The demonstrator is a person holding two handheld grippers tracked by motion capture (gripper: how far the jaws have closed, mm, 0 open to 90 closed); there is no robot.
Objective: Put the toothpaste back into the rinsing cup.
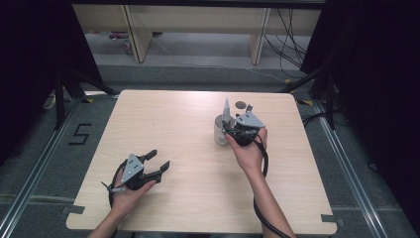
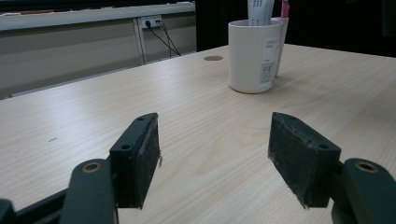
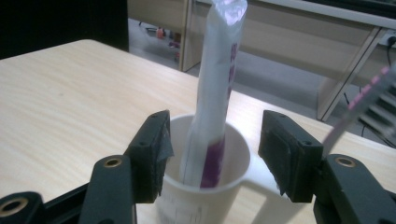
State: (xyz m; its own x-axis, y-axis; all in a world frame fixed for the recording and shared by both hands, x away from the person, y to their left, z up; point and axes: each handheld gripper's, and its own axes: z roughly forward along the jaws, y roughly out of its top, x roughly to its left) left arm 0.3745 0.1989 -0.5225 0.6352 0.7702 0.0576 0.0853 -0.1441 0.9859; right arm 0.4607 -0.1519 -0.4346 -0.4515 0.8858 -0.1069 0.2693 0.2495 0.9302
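Note:
A white cup (image 1: 218, 133) stands right of the table's middle, with a tall white and purple packet (image 1: 226, 110) standing upright in it. My right gripper (image 1: 229, 132) is at the cup's rim, open. In the right gripper view its pads (image 3: 154, 154) stand wide on either side of the packet (image 3: 212, 93) without touching it, above the cup (image 3: 196, 207). My left gripper (image 1: 159, 159) rests low near the front left, open, with nothing between its jaws. The left gripper view looks across bare table past my left gripper (image 2: 215, 154) to the cup (image 2: 254, 56) and packet (image 2: 259, 9).
A small dark round mark (image 1: 241, 104) lies on the wooden table (image 1: 188, 198) just behind the cup. A blurred pink-striped strip (image 3: 369, 102) hangs at the right of the right gripper view. Black curtains flank the table; desks and cables stand beyond its far edge.

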